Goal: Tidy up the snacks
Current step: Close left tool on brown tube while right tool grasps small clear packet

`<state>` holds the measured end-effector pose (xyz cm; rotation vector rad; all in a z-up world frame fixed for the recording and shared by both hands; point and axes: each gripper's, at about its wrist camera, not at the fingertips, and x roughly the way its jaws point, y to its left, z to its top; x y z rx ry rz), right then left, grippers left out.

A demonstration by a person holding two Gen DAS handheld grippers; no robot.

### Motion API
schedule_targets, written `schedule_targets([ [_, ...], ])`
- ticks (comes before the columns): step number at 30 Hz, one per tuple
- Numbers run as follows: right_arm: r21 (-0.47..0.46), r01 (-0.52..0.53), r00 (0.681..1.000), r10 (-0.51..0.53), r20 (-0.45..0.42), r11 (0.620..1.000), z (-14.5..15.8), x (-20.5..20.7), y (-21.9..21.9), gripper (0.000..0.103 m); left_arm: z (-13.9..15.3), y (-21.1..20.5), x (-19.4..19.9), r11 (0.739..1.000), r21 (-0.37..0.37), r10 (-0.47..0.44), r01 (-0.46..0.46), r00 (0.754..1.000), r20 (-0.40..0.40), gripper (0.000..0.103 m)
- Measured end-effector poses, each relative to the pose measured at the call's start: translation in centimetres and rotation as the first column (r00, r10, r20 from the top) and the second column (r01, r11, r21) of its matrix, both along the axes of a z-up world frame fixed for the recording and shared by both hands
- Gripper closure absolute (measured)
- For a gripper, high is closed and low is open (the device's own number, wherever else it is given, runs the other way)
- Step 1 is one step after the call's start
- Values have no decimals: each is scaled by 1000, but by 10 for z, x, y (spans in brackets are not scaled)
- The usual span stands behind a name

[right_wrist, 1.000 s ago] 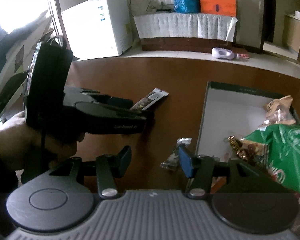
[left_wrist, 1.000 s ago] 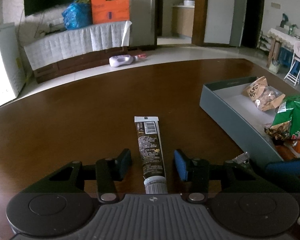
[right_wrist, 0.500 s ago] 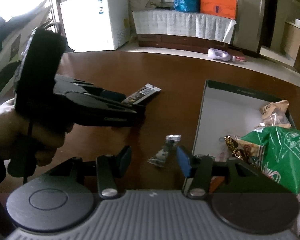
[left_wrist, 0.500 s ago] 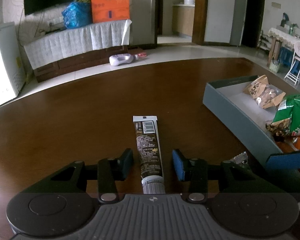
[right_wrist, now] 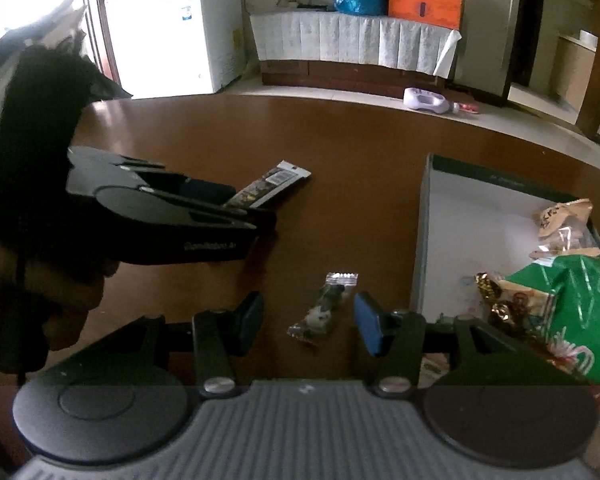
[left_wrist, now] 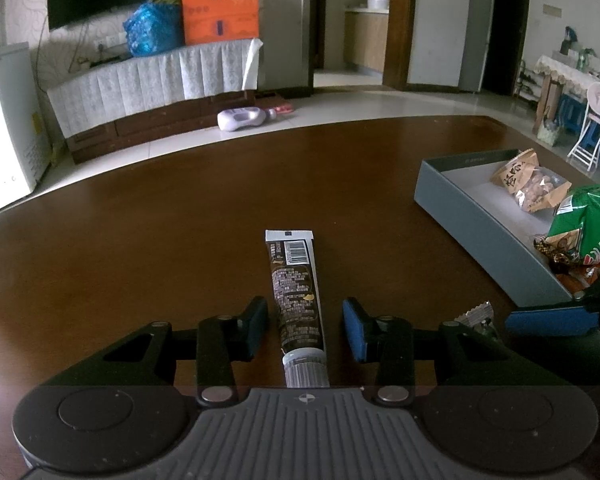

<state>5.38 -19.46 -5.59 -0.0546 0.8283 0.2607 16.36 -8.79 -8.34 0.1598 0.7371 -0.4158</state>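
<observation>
- Snack stick [left_wrist: 296,292] is laid flat on the table [left_wrist: 140,240], straddled by the left gripper [left_wrist: 305,330], jaws closing, not yet touching
- small candy wrapper [right_wrist: 323,309] is bracketed by the right gripper [right_wrist: 309,322], unclenched, beside the grey box [right_wrist: 420,240]

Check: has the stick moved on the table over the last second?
No. In the left wrist view the stick keeps the same spot and heading against the table far edge.

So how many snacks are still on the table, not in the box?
2: a long dark bar between the left gripper's closing pads, and a small clear packet between the right gripper's. More may be hidden.
</observation>
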Motion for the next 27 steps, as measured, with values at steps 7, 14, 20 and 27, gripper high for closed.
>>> schedule_targets([
  [7, -14, 7, 1000, -7, 2, 1000, -5, 4, 2, 53, 1, 2, 0, 1000, -2, 0, 0, 1000, 0, 73],
  [14, -43, 7, 1000, -7, -1, 999, -6, 4, 3, 63, 1, 3, -1, 1000, -4, 7, -7, 1000, -2, 76],
  [20, -62, -5, 1000, 5, -9, 998, -7, 5, 7, 64, 2, 4, -2, 1000, 1, 0, 0, 1000, 1, 77],
  [27, -63, -7, 1000, 7, -12, 998, -7, 7, 11, 66, 2, 5, -3, 1000, -2, -1, 1, 1000, -1, 78],
])
